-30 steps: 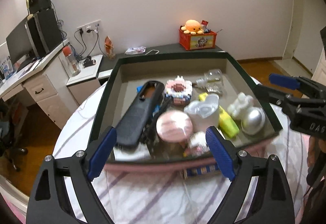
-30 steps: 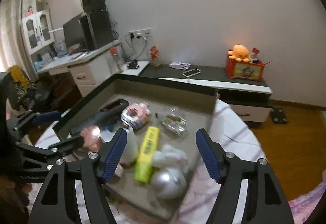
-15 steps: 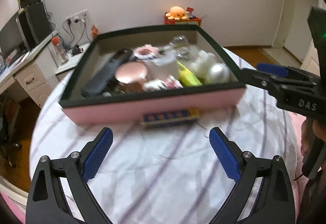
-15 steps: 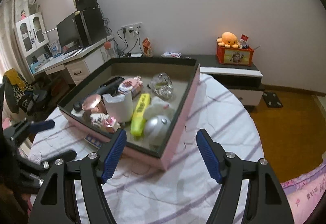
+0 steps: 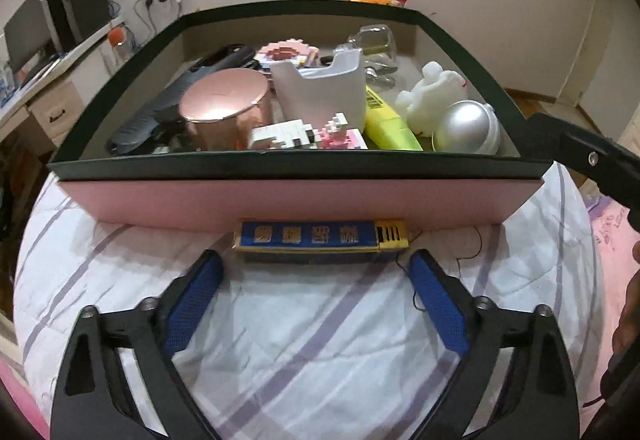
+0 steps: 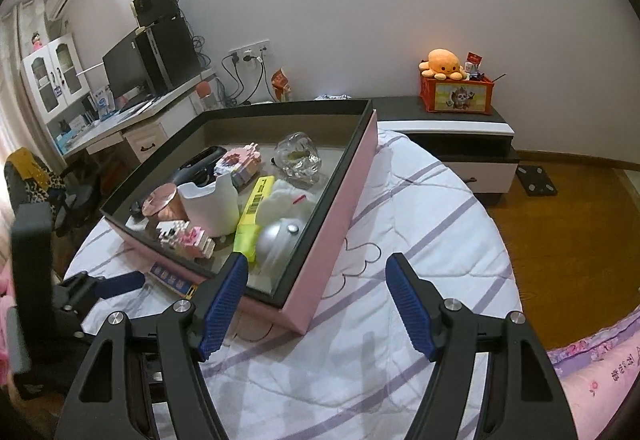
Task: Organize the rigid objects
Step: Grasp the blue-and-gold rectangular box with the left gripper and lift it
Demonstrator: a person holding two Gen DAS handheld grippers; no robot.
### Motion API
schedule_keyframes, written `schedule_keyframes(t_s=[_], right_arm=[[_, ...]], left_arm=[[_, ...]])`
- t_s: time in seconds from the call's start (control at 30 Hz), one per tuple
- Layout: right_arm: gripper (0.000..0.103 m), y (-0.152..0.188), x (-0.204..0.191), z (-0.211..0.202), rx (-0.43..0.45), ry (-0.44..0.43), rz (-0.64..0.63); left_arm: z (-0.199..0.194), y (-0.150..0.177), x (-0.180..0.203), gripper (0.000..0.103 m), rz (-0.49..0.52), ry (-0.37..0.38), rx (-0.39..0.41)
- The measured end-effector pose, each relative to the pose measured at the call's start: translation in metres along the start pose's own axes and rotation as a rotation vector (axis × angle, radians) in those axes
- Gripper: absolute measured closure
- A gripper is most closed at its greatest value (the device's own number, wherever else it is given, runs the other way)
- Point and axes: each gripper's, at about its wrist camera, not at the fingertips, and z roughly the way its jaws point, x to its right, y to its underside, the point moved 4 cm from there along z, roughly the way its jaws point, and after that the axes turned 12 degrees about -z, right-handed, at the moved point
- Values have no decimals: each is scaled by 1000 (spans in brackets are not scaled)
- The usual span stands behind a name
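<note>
A pink box with a dark rim (image 5: 300, 196) (image 6: 344, 208) stands on the striped cloth and holds several items: a rose-gold tin (image 5: 222, 108), a white holder (image 5: 320, 92), a yellow marker (image 5: 390, 124), a silver ball (image 5: 466, 128) and a block toy (image 5: 308, 136). A small blue and yellow box (image 5: 320, 236) (image 6: 172, 282) lies against the pink front wall. My left gripper (image 5: 316, 264) is low over the cloth, its jaws closing, with the small box just ahead of the tips and nothing between the pads. My right gripper (image 6: 316, 264) hangs open and empty by the pink box's near corner.
The round table's striped cloth (image 5: 320, 340) spreads in front of the pink box. A desk with a monitor (image 6: 132, 72) stands at the left. A low dark cabinet carries a red box with an orange plush (image 6: 444, 64). Wooden floor (image 6: 560, 240) lies to the right.
My left gripper has dropped from above the pink box's contents to the cloth before its front wall, close to the small blue box. My right gripper has drawn back from the box's contents to its near corner.
</note>
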Motion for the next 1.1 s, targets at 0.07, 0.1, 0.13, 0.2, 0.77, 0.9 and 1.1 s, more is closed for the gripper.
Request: schedule_keyframes(t_s=[0.07, 0.1, 0.13, 0.2, 0.77, 0.9, 1.1], right_arm=[[30, -1, 0, 3, -4, -6, 0], [30, -2, -1, 4, -5, -7, -2], [30, -2, -1, 5, -4, -7, -1], [30, -4, -1, 7, -7, -6, 1], [37, -13, -17, 33, -102, 59, -13], [37, -17, -15, 37, -112, 87, 0], [37, -38, 3, 31, -61, 151, 48]], left_arm=[[1, 0, 2, 13, 19, -2, 0], [1, -1, 2, 13, 27, 0, -1], [2, -1, 2, 13, 31, 1, -8], [4, -2, 4, 11, 42, -4, -14], [-36, 7, -39, 20, 44, 49, 45], [-56, 1, -56, 20, 33, 58, 81], [-73, -10, -75, 20, 13, 62, 124]])
